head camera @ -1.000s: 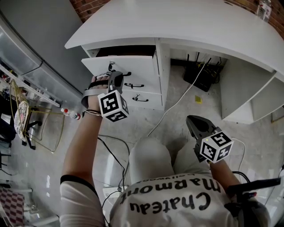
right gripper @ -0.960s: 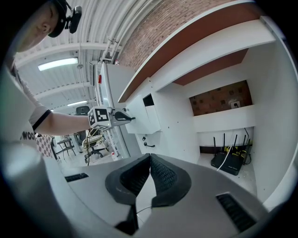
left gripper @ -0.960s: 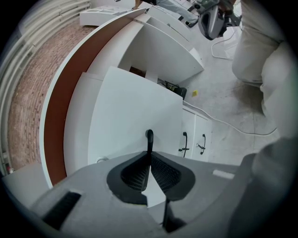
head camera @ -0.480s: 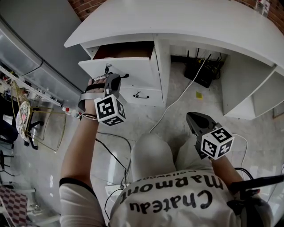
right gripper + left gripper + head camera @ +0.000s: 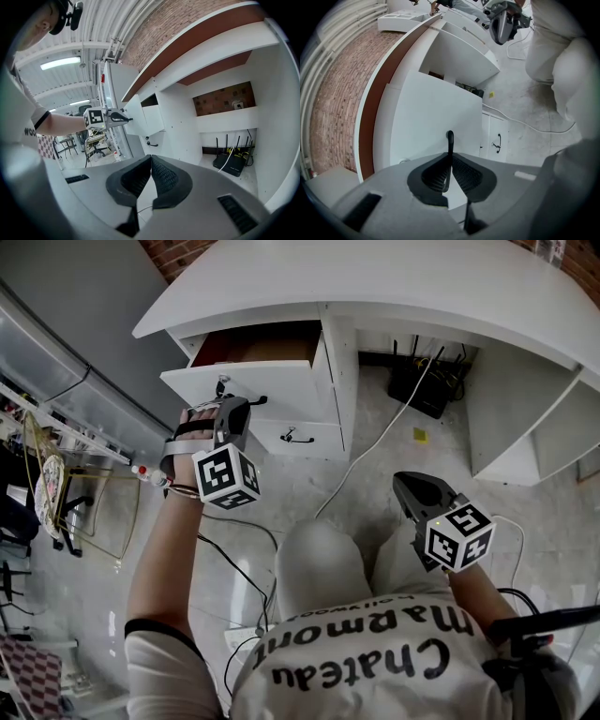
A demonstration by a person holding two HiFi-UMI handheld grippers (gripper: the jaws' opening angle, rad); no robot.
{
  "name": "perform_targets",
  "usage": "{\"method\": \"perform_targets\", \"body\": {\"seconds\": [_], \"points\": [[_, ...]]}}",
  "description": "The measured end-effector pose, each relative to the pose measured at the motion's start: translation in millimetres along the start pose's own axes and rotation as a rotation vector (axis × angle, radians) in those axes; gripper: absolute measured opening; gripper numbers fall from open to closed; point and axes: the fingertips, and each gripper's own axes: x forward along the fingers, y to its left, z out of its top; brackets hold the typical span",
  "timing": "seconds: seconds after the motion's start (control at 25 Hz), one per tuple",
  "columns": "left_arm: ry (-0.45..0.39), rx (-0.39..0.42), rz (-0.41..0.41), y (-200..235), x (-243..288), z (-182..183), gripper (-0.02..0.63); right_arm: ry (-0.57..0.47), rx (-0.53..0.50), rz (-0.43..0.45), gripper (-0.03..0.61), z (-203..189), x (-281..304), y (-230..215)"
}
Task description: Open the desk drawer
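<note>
Pull step in hand. Left tongs (image 5: 450, 155) pinch the handle (image 5: 450, 139) of the top drawer (image 5: 267, 390), which stands partly out of the white table (image 5: 403, 282). Right tongs (image 5: 151, 159) pressed together, empty, idle. Next: a straight, level pull, probably without twisting.

The table (image 5: 422, 277) and drawer (image 5: 272, 390) are smooth, matt white board, and the handle (image 5: 450, 140) is dark metal. The brick wall (image 5: 333, 93) is rough and the floor (image 5: 291, 479) glossy. The left gripper (image 5: 450, 159) is matt grey plastic.
</note>
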Motion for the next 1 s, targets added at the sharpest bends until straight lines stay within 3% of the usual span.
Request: {"method": "perform_targets", "body": {"seconds": [1.0], "points": [[-0.022, -0.008, 0.013, -10.2, -31.0, -2.9, 0.029, 0.006, 0.000, 0.027, 0.012, -2.5, 13.3, 8.7]]}}
